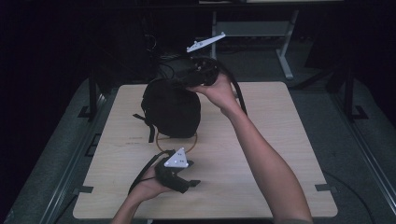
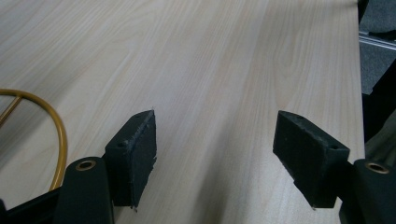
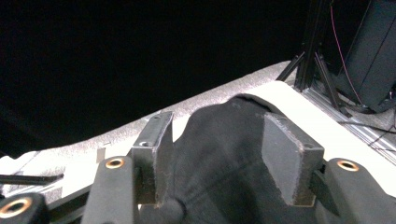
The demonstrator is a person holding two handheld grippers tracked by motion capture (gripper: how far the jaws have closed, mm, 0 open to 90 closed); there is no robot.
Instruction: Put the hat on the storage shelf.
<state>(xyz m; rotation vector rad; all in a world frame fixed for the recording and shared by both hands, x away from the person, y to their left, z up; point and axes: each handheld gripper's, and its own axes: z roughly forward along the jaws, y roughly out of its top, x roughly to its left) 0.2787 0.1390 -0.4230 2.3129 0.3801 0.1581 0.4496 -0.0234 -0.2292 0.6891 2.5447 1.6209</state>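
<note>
Your right hand-held gripper (image 1: 187, 80) is up at the far side of the surface (image 1: 261, 154), at the top of the black cap (image 1: 170, 109). In the right gripper view its jaws stand apart, with the black fabric of the cap (image 3: 224, 158) bulging up between them; the left pad lies against the cloth, while the right pad shows a sliver of a gap, so you cannot call it a firm clamp. The grey three-cornered plate on that gripper tilts up toward the back of the room.

The cap sits on the far left-centre part of the surface, dome up, with a strap hanging from its left side. It rests over a thin gold wire ring (image 1: 176, 140), whose near arc peeks out from under the cap's front edge.

Your left hand-held gripper (image 1: 194, 183) is held low over the near part of the surface, well apart from the cap and just in front of the ring. Its jaws are wide apart, with only bare wood between them, and in the left gripper view the gold wire ring (image 2: 56, 135) curves past at the left.
</note>
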